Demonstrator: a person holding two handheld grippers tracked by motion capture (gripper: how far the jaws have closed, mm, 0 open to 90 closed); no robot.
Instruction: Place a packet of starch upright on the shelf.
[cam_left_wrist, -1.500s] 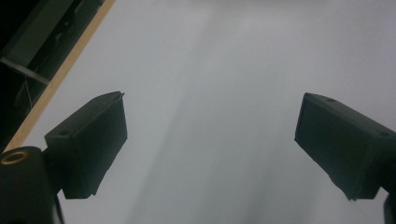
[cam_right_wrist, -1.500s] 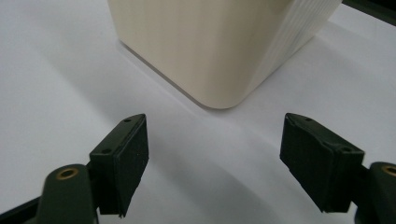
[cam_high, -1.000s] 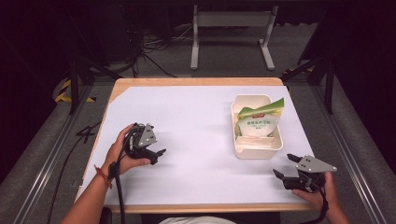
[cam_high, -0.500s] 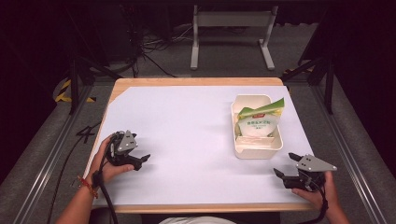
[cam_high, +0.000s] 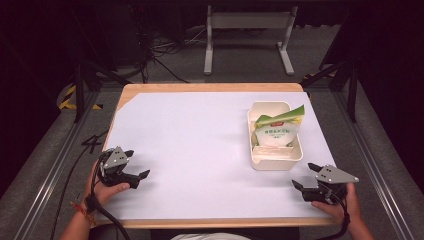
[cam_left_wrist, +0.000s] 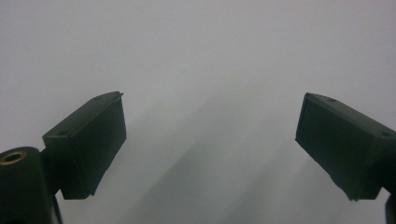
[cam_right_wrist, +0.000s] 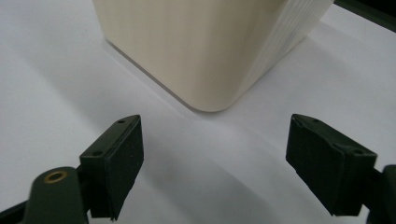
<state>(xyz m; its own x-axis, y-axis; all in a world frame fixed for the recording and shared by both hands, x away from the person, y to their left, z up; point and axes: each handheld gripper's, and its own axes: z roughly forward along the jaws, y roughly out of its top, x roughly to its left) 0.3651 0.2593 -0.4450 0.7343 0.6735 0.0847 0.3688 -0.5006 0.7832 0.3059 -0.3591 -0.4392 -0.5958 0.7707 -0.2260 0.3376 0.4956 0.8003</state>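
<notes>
Both grippers are resting wide open and empty on the white table (cam_high: 200, 135): left gripper (cam_high: 137, 165) near-left, right gripper (cam_high: 306, 176) just beside the cream bin (cam_high: 276, 159) holding a snack bag (cam_high: 274, 134).

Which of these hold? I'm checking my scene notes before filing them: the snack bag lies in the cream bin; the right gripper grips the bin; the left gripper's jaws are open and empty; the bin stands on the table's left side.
1. The snack bag lies in the cream bin: true.
2. The right gripper grips the bin: false; its jaws are open, short of the bin's near corner.
3. The left gripper is open and empty: true.
4. The bin stands on the left side of the table: false; it stands on the right.
</notes>
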